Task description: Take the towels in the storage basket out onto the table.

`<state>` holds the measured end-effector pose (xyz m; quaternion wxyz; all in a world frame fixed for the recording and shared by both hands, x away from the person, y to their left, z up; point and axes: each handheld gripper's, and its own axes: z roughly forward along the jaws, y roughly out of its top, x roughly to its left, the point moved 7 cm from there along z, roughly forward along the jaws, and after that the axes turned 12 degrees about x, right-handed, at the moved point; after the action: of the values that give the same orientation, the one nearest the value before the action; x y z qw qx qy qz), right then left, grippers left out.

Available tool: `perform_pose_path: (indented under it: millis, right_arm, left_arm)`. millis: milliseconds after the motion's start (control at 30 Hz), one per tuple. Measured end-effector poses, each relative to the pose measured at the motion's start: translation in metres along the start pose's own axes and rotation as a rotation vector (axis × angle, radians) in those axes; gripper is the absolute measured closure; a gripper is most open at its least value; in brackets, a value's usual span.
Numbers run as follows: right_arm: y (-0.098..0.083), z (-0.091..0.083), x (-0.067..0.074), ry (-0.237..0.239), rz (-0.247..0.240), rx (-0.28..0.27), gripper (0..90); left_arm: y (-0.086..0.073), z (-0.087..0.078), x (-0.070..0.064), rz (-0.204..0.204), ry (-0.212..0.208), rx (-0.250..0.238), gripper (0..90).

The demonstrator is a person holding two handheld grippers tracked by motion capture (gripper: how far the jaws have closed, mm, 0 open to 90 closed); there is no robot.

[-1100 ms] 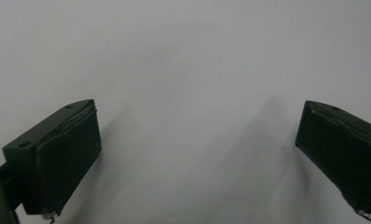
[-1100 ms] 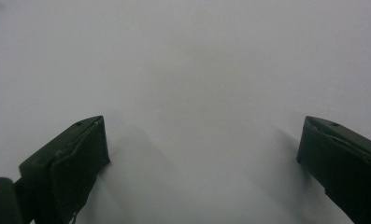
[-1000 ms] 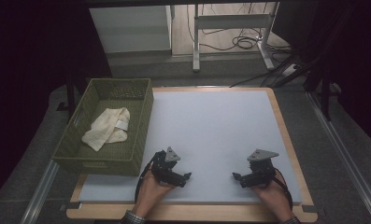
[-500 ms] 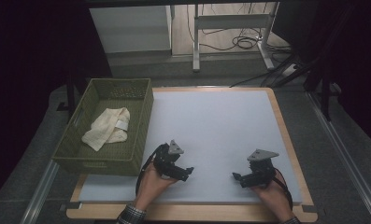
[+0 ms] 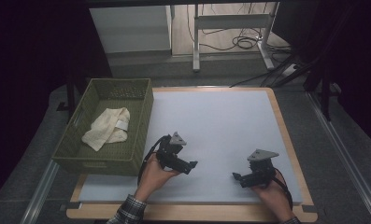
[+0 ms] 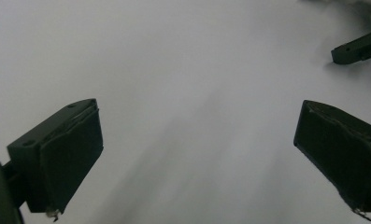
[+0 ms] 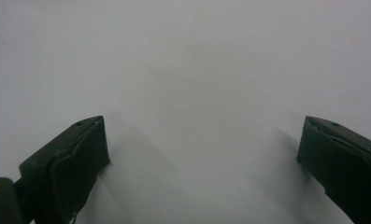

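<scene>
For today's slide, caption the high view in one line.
Left gripper and right gripper, open, over the white mat; towel in green basket.

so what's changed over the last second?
The left tongs lifted and shifted a little forward and right over the mat, open, holding nothing. The right tongs stayed put near the front edge, also open. The towel still lies in the basket.
</scene>
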<state>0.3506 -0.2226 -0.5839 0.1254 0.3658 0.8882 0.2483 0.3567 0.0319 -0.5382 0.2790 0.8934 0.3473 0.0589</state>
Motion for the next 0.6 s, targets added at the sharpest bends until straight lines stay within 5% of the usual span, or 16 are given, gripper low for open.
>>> perform_pose_path:
  millis: [600]
  right_arm:
    - [0.000, 0.000, 0.000, 0.001, -0.002, 0.000, 2.0]
  left_arm:
    - [0.031, -0.024, 0.012, 0.030, 0.028, 0.034, 0.0]
